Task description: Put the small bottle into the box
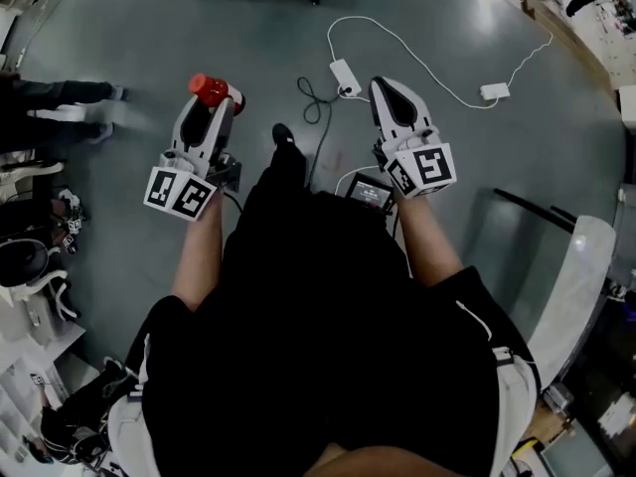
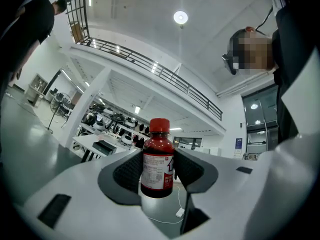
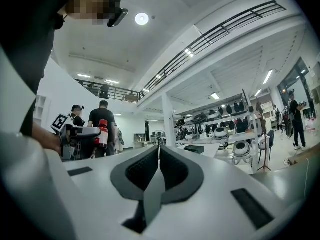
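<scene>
The left gripper (image 2: pixel 158 170) is clamped on the small bottle (image 2: pixel 157 160). Its two dark pads press the labelled body from the 9 and 3 o'clock sides. The red cap (image 2: pixel 159 125) and the neck stand clear above the jaws at 12 o'clock, and the bottle's rounded base hangs just below the pads at 6 o'clock. The bottle sits upright between the jaws and is full of dark red liquid, with a white and red label.

In the head view this gripper is at about 10 o'clock from the person's black-clad body, its tip pointing to 12 o'clock with the red cap showing there above the grey floor (image 1: pixel 119 28).

The right gripper (image 3: pixel 159 170) has its jaws pressed together with nothing between them. In the head view it is at about 1 o'clock from the body, well apart from the bottle. From its own view the bottle shows at 9 o'clock, held in the other claw.

On the floor at 12 o'clock, between the two grippers, lies a white adapter (image 1: pixel 345 76) with a black cable (image 1: pixel 316 107) beside it.
</scene>
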Tool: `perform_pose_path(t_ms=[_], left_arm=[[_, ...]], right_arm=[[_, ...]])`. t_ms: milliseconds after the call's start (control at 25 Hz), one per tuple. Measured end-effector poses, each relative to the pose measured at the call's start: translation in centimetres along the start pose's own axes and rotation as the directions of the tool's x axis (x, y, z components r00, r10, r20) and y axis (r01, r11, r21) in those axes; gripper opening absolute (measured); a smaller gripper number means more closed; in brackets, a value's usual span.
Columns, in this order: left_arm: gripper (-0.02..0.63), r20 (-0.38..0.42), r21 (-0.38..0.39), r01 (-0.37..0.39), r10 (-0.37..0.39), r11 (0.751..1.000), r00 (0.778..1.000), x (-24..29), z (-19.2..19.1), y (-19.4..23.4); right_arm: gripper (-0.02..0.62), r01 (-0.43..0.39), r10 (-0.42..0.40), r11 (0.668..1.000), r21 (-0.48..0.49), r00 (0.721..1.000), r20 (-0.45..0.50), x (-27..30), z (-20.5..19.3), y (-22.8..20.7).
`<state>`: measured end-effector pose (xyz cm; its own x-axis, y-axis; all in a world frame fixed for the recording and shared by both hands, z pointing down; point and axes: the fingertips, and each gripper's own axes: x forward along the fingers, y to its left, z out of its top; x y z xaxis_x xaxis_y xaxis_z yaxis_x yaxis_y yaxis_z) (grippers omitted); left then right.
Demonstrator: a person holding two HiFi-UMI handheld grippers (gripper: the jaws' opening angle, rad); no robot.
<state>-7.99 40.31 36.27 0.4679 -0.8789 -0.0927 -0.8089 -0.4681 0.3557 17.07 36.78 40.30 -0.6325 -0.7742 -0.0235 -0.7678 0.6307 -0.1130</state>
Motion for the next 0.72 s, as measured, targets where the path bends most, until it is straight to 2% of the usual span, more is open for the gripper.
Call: perform_pose_path(t_ms=[160, 400, 480, 640, 720], left_arm=[[0.207, 0.003, -0.006, 0.03, -0.03, 1.0, 1.0, 2.9, -0.7, 2.0], [0.207, 0.016, -0.045, 0.024, -0.023, 0.999, 1.0, 9.6, -0.3, 8.8], [0.207, 0.017, -0.045, 0.035, -0.034, 0.998, 0.999, 12.6, 0.8, 11.2], [0.207, 0.004, -0.044, 0.067, -0.067, 0.997, 0.998, 20.3, 3.0, 18.8], [0.207, -0.002, -0.045, 0.076, -0.076, 0.996, 0.997, 21.9, 3.5, 20.3]], right_arm=[[0.034, 0.0, 0.0, 1.0, 0.003, 1.0, -0.021, 3.4, -0.6, -2.0], [0.034, -0.005, 0.004, 1.0, -0.016, 0.999, -0.054, 11.1, -0.5, -5.5], [0.034, -0.008, 0.006, 0.999, -0.032, 0.998, -0.068, 14.6, -0.1, -6.9], [0.034, -0.001, -0.004, 0.999, -0.052, 0.996, -0.091, 24.9, 0.1, -10.7], [0.034, -0.001, -0.005, 0.998, -0.059, 0.996, -0.091, 27.0, 0.2, -11.5]])
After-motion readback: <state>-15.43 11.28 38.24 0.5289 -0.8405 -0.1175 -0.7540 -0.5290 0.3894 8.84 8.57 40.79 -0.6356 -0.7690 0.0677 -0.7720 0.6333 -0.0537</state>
